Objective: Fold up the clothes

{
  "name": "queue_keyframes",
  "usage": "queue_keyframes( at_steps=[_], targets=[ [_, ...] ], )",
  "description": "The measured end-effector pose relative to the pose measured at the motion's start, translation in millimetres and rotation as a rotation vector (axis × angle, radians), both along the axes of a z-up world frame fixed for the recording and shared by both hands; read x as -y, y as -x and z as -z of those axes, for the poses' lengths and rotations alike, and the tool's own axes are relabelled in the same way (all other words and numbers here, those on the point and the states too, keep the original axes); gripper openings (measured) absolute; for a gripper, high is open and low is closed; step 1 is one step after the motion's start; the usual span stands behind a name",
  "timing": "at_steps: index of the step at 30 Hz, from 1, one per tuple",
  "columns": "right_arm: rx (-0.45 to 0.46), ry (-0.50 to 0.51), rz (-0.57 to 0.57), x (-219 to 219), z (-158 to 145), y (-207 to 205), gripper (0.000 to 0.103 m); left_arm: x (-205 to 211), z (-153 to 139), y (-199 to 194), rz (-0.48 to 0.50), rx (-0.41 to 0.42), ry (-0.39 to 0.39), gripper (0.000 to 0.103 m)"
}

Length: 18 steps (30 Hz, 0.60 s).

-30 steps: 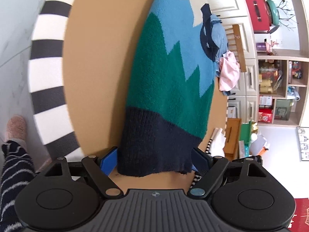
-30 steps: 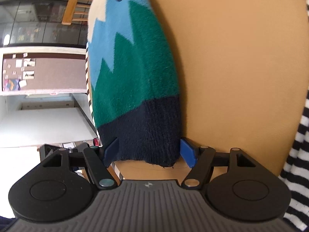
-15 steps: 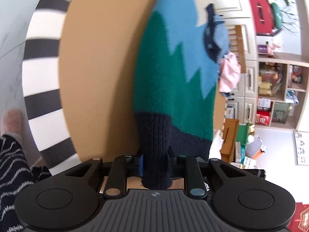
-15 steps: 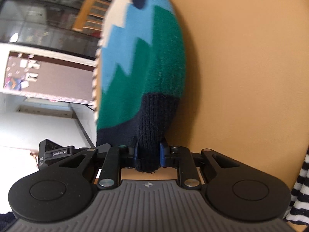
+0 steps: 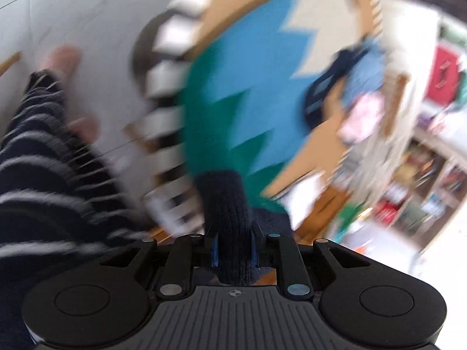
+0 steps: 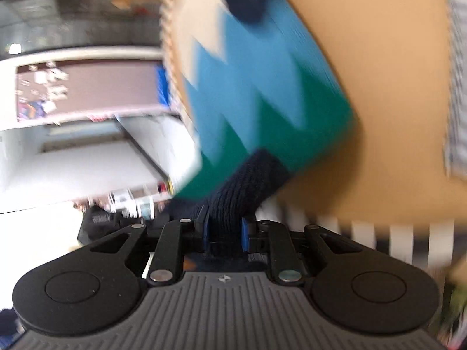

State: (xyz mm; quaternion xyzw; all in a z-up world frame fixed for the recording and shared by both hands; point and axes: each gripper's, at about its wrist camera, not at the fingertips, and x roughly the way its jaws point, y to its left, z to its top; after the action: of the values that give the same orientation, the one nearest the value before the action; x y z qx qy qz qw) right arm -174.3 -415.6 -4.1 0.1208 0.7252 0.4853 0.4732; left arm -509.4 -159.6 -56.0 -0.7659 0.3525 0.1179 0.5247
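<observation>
Tan tabletop [image 6: 379,87] | both grippers angled down, clamped on sweater [image 5: 242,110] hem

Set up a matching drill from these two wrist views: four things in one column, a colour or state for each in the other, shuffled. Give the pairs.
Things:
1. left gripper
2. sweater hem
3. table top
4. tablecloth border

States:
A. black and white stripes
B. plain tan
C. shut on dark knit
D. navy ribbing

Pairs: 1-C, 2-D, 3-B, 4-A
</observation>
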Motion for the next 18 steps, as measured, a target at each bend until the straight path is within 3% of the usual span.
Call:
queue_keyframes(
  at_steps=[3,7,10,13,17,18],
  targets=[
    [0.112,-0.074,0.028,-61,-26,-44,0.02,-49,-30,-50,-0.076,0.062,-0.108,0.022],
    [0.167,-0.049,0.123,-147,-10,-97,0.02,-130,-36,-119,-0.124,0.067,-0.252,0.022],
    [0.146,0.01,0.245,-207,21,-123,0.02,-180,-9,-160,-0.182,0.007,-0.26,0.022],
    [0.1,0.089,0.343,-232,52,-139,0.021,-209,15,-195,-0.215,-0.054,-0.231,0.022],
    [0.02,0.135,0.429,-235,83,-153,0.023,-237,41,-208,-0.221,-0.074,-0.181,0.022],
    [-0.011,0.135,0.447,-236,88,-151,0.027,-243,46,-211,-0.217,-0.071,-0.161,0.026]
  ],
)
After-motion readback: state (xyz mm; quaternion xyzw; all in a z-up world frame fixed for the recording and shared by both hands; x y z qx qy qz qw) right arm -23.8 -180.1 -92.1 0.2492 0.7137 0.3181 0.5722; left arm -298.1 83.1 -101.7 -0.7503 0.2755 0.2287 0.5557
